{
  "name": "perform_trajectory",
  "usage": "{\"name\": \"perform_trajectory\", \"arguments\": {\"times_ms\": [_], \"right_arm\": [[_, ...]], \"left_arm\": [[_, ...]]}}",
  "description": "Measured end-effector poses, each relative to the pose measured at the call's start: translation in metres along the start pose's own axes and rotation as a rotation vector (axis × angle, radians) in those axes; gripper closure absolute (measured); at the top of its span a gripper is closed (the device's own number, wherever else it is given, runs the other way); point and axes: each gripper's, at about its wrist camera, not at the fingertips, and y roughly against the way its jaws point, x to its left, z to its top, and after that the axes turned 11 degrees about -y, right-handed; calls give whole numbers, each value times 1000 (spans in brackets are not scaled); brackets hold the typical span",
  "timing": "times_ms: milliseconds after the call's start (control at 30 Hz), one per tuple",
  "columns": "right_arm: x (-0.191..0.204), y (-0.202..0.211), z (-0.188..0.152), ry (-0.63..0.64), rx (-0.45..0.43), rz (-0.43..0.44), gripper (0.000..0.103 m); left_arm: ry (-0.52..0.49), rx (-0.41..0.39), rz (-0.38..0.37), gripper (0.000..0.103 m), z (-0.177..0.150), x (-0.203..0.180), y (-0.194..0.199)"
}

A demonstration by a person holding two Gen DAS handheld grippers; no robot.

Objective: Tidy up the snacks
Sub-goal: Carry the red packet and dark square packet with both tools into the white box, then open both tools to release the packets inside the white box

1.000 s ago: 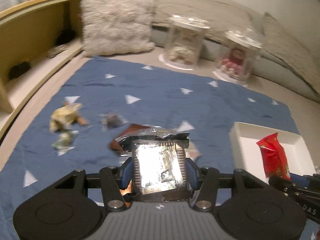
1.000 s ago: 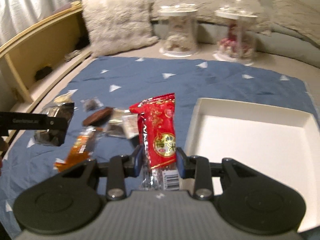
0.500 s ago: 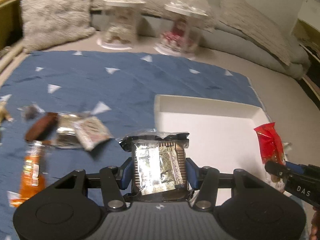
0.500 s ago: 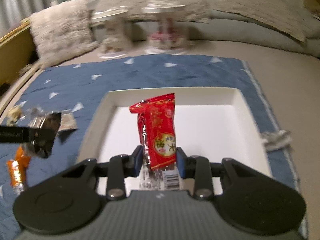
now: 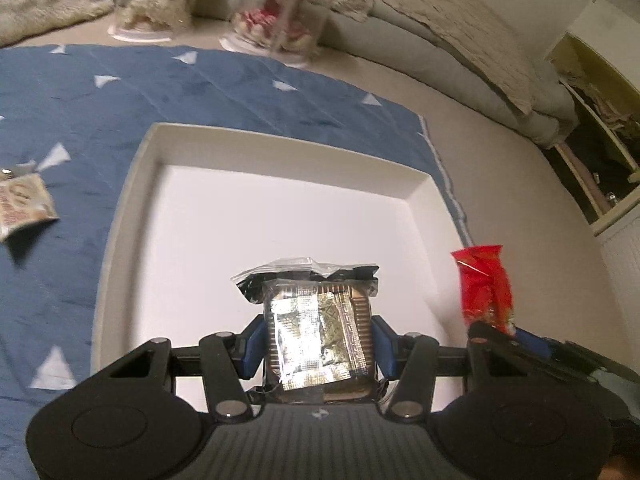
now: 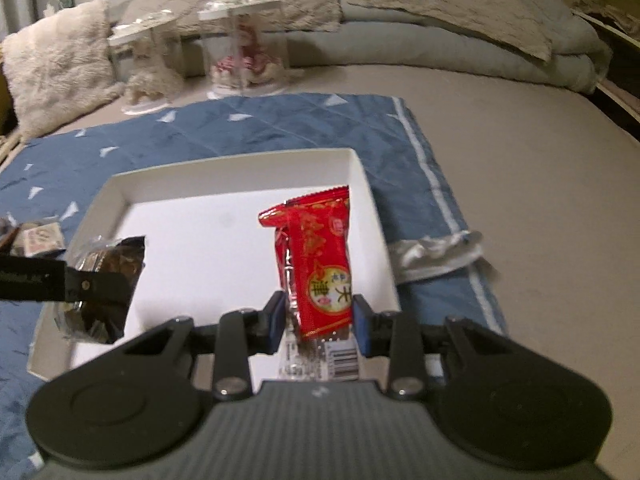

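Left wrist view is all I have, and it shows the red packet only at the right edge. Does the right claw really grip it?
Observer: Yes. The right claw is shut on the red packet, with a pad on each side. The packet stands upright, barcode end nearest the camera.
Operator: Does anything lie to the right of the tray?
Observer: A crumpled silver wrapper lies on the edge of the blue blanket, beside the right wall of the white tray.
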Motion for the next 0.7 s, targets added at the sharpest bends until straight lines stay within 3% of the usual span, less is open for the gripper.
{"name": "perform_trajectory", "arguments": {"times_ms": [233, 700], "right_arm": [[-6, -22, 5, 9, 37, 1, 63], [-11, -37, 5, -8, 85, -13, 60]], "left_arm": [[6, 31, -49, 48, -1, -15, -20], [150, 59, -191, 45, -6, -18, -49]]}}
